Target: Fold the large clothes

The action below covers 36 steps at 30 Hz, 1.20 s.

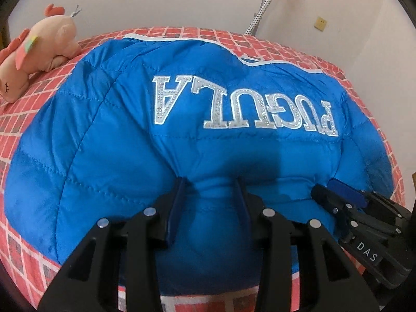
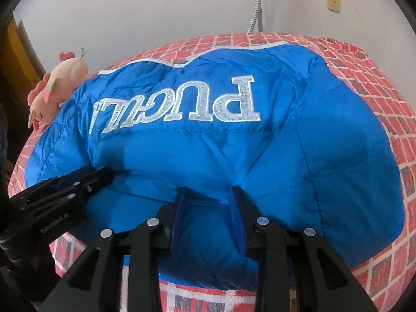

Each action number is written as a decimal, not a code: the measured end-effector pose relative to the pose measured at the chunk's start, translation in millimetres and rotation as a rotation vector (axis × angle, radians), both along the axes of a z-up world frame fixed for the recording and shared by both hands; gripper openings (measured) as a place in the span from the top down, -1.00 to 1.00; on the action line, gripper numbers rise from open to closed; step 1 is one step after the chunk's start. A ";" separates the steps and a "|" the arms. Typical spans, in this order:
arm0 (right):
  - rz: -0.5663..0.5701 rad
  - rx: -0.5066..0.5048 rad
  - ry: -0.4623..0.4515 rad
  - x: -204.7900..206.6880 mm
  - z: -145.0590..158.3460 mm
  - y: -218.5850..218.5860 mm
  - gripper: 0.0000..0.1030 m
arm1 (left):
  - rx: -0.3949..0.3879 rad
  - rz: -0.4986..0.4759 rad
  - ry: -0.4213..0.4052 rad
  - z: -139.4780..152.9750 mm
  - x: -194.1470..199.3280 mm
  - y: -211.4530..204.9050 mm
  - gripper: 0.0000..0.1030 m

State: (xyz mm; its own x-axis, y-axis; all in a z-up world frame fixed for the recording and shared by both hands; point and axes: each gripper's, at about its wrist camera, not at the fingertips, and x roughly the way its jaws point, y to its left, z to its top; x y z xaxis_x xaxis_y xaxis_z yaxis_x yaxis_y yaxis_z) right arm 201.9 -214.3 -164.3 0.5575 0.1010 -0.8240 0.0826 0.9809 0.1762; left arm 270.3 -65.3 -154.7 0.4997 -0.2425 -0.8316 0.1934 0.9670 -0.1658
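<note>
Here, the left gripper (image 1: 212, 182) stands at a narrow opening, and its blue pads (image 1: 179, 195) pinch a bunched fold of the blue jacket (image 1: 130, 140) at the garment's near edge. The right gripper (image 2: 208, 191) is likewise narrow and clamps a second bunch of the same edge; fabric fills the gap between its fingers (image 2: 235, 202), and creases radiate from the grip. The two grippers sit close together, side by side, along that near edge.

The jacket lies spread across the bed (image 1: 23, 119), covering most of its middle, with the silver lettering (image 1: 244, 104) reading upside down from the grippers' side. Its white-trimmed far edge (image 1: 182, 39) reaches close to the bed's far edge. The jacket's near edge is hidden behind both grippers' bodies, so how much fabric is gathered cannot be told. In the right wrist view the last letters of the lettering fold out of sight.

A pink plush toy (image 1: 39, 49) lies at the bed's far left corner, just beside the jacket. A braided hose (image 1: 262, 7) runs down the wall behind the bed's far edge, near a wall socket (image 1: 320, 23).
</note>
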 end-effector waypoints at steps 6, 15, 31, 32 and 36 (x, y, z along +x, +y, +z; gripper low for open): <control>-0.015 0.014 -0.038 -14.1 53.5 -40.5 -0.13 | -0.003 0.052 -0.047 49.4 -1.0 43.1 0.09; -0.140 0.032 0.049 6.5 72.9 -141.1 -0.44 | 0.044 0.224 0.006 69.1 33.8 151.0 -0.37; -0.105 0.244 0.226 58.0 -0.6 -163.4 -0.74 | -0.147 0.205 0.178 9.4 82.1 163.3 -0.52; -0.097 0.243 0.229 61.2 -2.9 -160.9 -0.74 | -0.148 0.200 0.184 7.2 85.4 160.0 -0.54; -0.088 0.227 0.229 69.3 -7.4 -152.9 -0.73 | -0.120 0.192 0.189 2.2 94.9 145.2 -0.52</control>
State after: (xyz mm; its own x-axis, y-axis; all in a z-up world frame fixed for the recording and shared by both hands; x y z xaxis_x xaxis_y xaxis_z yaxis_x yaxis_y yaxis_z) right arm 271.2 -367.2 -171.6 0.3751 0.2559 -0.8910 0.2279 0.9062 0.3562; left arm 365.2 79.9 -152.5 0.3848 -0.2610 -0.8853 -0.0368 0.9541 -0.2972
